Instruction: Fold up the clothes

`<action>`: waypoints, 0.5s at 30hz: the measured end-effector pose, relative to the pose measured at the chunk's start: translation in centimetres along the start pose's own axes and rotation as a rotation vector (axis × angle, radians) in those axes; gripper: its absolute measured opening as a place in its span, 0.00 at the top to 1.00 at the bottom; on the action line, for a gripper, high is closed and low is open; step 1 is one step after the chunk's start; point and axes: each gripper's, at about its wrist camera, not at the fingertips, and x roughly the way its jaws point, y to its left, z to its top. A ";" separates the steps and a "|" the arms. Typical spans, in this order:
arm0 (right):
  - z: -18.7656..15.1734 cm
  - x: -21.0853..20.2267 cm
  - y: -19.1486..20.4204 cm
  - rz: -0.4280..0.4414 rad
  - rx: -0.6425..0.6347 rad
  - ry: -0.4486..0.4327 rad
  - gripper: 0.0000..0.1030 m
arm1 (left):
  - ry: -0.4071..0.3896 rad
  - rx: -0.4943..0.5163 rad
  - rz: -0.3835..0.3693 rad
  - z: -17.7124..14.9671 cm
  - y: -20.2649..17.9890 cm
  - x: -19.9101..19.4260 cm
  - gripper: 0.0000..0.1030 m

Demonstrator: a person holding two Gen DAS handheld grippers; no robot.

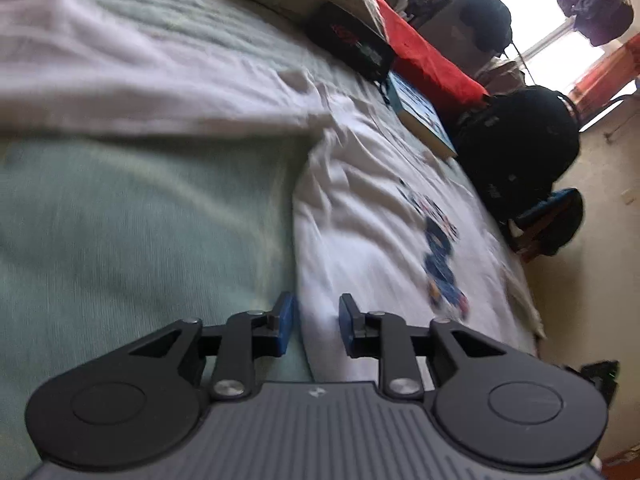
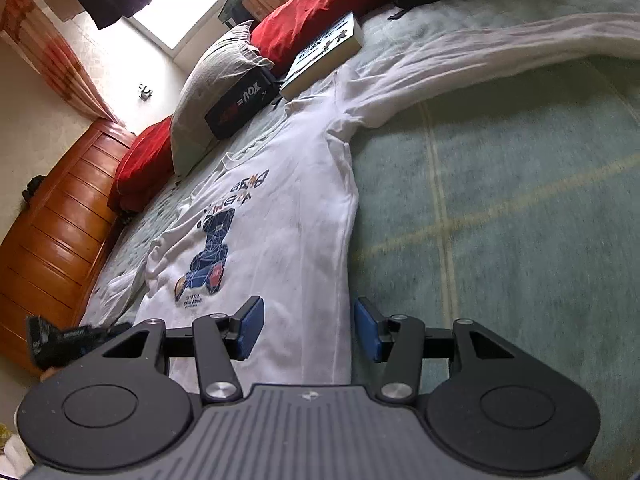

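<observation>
A white long-sleeved shirt (image 2: 288,208) with a blue bear print lies face up and spread flat on the green bed cover (image 2: 500,200). One sleeve (image 2: 480,60) stretches out sideways across the cover. My right gripper (image 2: 309,312) hovers open over the shirt's side edge near the hem, with nothing between its blue pads. In the left wrist view the shirt (image 1: 372,220) is blurred, and its sleeve (image 1: 140,80) runs off to the left. My left gripper (image 1: 316,308) stands open just above the shirt's near edge, its narrow gap holding nothing.
A book (image 2: 324,54), a black pouch (image 2: 240,104), a grey pillow (image 2: 212,80) and red pillows (image 2: 316,12) line the far side of the bed. A black backpack (image 1: 520,136) sits beyond the book. A wooden cabinet (image 2: 52,232) stands at the bed's left.
</observation>
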 end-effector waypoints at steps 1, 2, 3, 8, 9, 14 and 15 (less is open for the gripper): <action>-0.2 -0.2 0.0 0.001 0.003 0.000 0.46 | 0.005 0.005 -0.001 -0.7 -0.2 -0.2 0.73; -0.5 -0.3 0.0 0.002 0.005 -0.001 0.46 | 0.006 0.018 0.005 -1.3 -0.4 -0.3 0.73; -0.7 -0.4 0.0 0.002 0.007 -0.001 0.46 | 0.002 0.033 0.014 -1.8 -0.7 -0.4 0.73; -1.6 -1.0 0.2 0.008 0.012 -0.006 0.45 | -0.011 0.054 0.031 -2.4 -1.6 -0.8 0.70; -1.8 -1.2 0.3 0.006 0.008 -0.007 0.45 | -0.018 0.038 0.031 -2.5 -1.5 -1.3 0.70; -2.3 -2.5 0.3 0.006 -0.002 -0.024 0.42 | -0.089 0.059 0.103 -3.8 -1.3 -3.9 0.70; -2.4 -2.6 0.2 0.005 -0.001 -0.025 0.42 | -0.092 0.079 0.134 -4.1 -1.4 -4.1 0.70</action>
